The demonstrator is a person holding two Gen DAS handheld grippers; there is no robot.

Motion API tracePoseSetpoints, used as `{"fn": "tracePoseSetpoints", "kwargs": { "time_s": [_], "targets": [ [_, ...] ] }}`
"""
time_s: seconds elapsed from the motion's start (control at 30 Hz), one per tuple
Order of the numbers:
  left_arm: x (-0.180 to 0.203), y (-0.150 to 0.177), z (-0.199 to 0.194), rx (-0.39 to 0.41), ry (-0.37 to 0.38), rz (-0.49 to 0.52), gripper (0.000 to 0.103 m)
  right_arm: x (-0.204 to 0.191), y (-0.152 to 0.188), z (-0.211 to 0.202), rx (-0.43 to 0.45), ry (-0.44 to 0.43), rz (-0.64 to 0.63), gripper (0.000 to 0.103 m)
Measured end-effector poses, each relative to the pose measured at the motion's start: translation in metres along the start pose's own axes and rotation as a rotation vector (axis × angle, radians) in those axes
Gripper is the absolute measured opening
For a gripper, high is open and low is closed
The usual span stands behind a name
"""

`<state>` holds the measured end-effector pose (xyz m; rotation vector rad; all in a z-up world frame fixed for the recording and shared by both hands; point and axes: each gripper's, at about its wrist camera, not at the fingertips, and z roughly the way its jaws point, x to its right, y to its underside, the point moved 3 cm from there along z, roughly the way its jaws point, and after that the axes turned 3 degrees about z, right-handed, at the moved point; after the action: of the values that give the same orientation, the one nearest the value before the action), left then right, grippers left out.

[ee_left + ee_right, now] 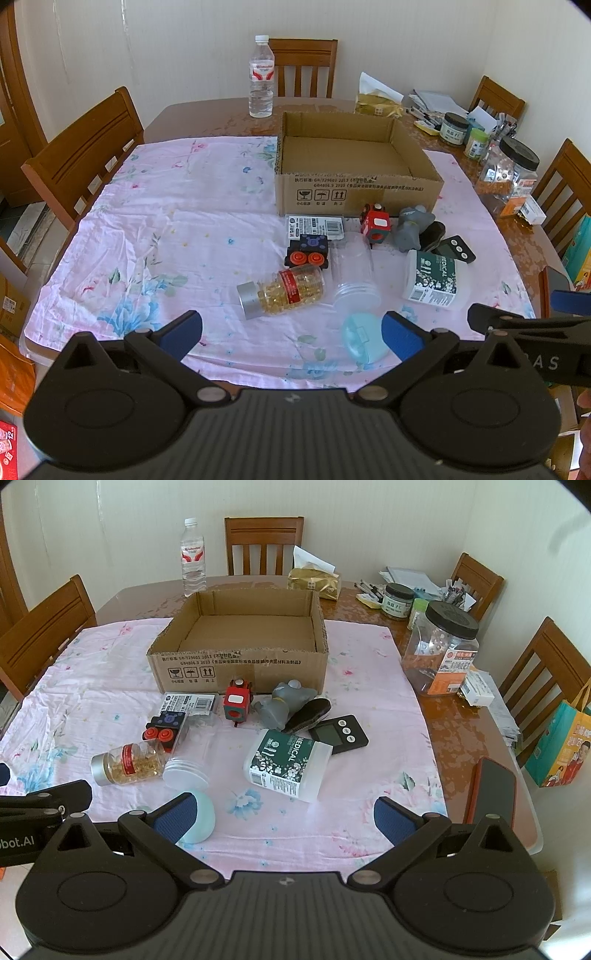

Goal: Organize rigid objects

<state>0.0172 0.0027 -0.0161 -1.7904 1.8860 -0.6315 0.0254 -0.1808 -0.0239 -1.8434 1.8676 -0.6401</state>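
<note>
Both grippers hover over the near table edge, side by side. The left gripper [291, 330] has its blue pads spread wide with nothing between them, same for the right gripper [284, 814]. A smooth pale blue oval case [364, 338] lies just past the left one's right pad.

Next back, a pill bottle [284, 291] with a silver cap lies on its side, touching a clear empty plastic jar [352, 273], also tipped over. A white tub [286, 762] with a dark green label lies just right of them. Behind sit black blocks with red wheels [307, 251], a red toy cube [236, 703], a grey rubbery figure [282, 703] and a black timer [338, 733], all crowded together on the wrinkly pink floral cloth [166, 229].

Farthest is the open cardboard box [240, 653], empty.
</note>
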Motion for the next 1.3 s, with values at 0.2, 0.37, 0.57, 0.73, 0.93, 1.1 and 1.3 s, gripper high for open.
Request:
{"fn": "tracePoseSetpoints", "kwargs": {
  "time_s": [0.2, 0.37, 0.57, 0.73, 0.93, 1.1, 1.3],
  "targets": [
    [0.001, -0.002, 0.0, 0.0, -0.002, 0.0, 0.102, 0.0, -0.001, 0.001, 0.003, -0.002, 0.001, 0.103],
    [0.003, -0.005, 0.002, 0.002, -0.002, 0.003, 0.102, -0.001, -0.002, 0.003, 0.004, -0.002, 0.0, 0.103],
    [0.001, -0.005, 0.009, 0.016, 0.013, 0.004, 0.102, -0.001, -0.003, 0.005, 0.013, -0.005, -0.006, 0.103],
    [-0.003, -0.005, 0.015, 0.044, 0.024, -0.007, 0.102, 0.0, -0.004, 0.011, 0.025, -0.014, -0.023, 0.103],
    [-0.007, -0.002, 0.029, 0.055, 0.016, 0.0, 0.102, 0.003, -0.001, 0.023, 0.034, -0.058, -0.041, 0.103],
    [-0.012, 0.0, 0.048, 0.046, 0.006, -0.004, 0.103, 0.006, 0.003, 0.035, 0.02, -0.069, -0.042, 0.103],
    [-0.015, -0.002, 0.078, 0.009, 0.002, -0.014, 0.103, 0.009, 0.007, 0.049, -0.002, -0.081, -0.051, 0.103]
  ]
}}
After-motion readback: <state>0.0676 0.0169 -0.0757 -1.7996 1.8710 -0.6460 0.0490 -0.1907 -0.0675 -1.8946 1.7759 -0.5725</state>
